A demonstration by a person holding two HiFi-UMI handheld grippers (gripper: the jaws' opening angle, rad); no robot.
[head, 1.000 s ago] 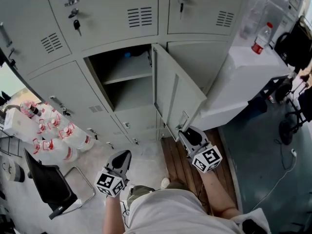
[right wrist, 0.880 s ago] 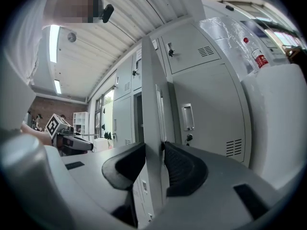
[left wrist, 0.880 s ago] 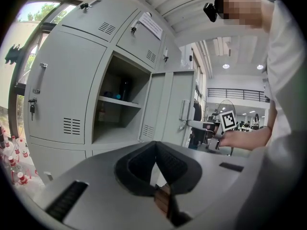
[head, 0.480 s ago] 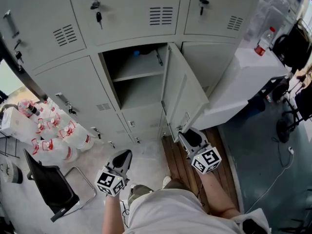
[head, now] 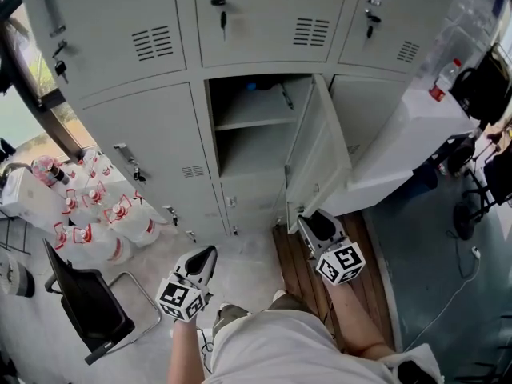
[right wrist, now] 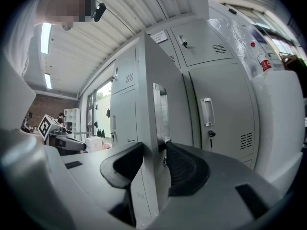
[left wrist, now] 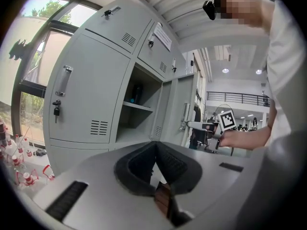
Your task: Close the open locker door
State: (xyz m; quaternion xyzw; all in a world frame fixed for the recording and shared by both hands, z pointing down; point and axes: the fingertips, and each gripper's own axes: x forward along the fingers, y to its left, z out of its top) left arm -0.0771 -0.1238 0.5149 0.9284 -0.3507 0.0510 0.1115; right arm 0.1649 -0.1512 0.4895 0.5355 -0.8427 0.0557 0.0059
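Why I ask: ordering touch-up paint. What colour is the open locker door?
Plain light grey; the open locker door shows best in the head view.

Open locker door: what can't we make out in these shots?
Dark and blue things on the upper shelf of the open grey metal locker: head and left gripper views, shadowed, too small.
Grey metal locker door, outer face: head view, turned away from the camera.
White paper label on an upper locker: left gripper view, print too small.
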